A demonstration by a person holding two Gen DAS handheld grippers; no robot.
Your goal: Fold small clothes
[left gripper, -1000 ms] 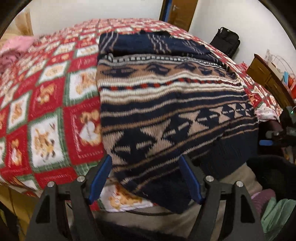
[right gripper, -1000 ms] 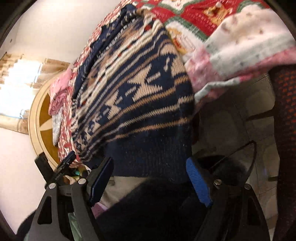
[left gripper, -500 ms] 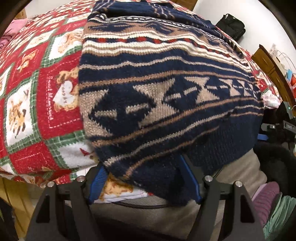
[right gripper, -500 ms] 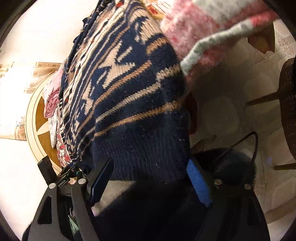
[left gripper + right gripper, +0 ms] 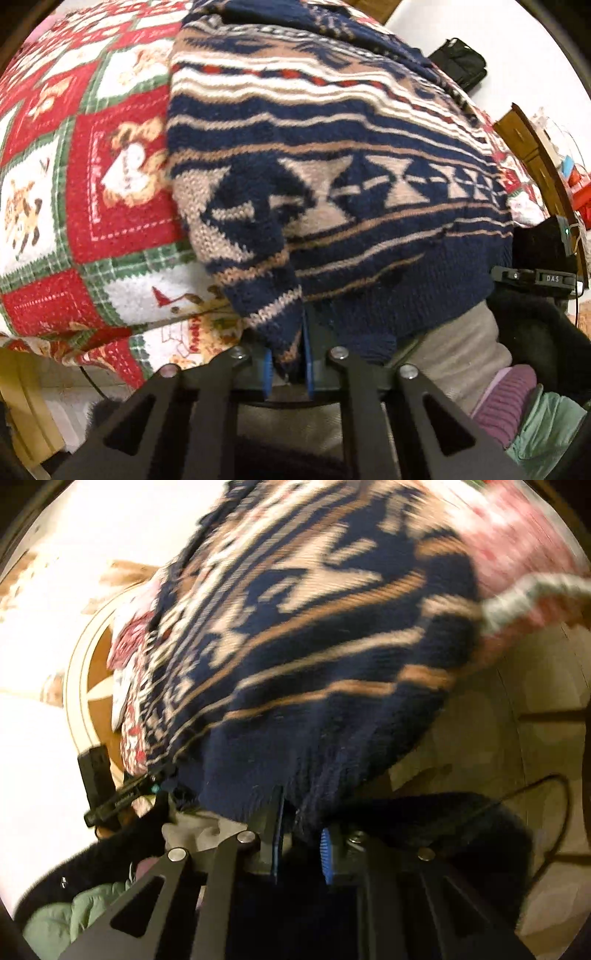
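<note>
The left tool (image 5: 287, 363) has its blue pads drawn nearly together on the near left corner of the sweater's (image 5: 332, 177) hem, a narrow tongue of knit pinched between them at 6 o'clock in its view. The right tool (image 5: 301, 843) is likewise closed down on the hem's dark ribbed edge, though that view is smeared with blur and the exact bite is hard to read. From both grips the sweater runs outward toward 12 o'clock, spread flat on the bed over a red, white and green quilt (image 5: 74, 177), with its bottom edge hanging off the near side of the bed where the tools have it. Judged from this, the fold is only starting: the garment lies full length, no layer is doubled over yet, and what seems to be left is to carry the hem up over the body, then bring in the sides. As for containers, none shows plainly; at 4 to 5 o'clock in the left view there is a loose heap of purple and pale green clothes (image 5: 517, 417), and whether it sits in a basket or on something else cannot be told. A black bag (image 5: 458, 62) stands against the wall near 1 o'clock, its contents hidden, and a wooden cabinet (image 5: 532, 147) edges in at 2 o'clock.
</note>
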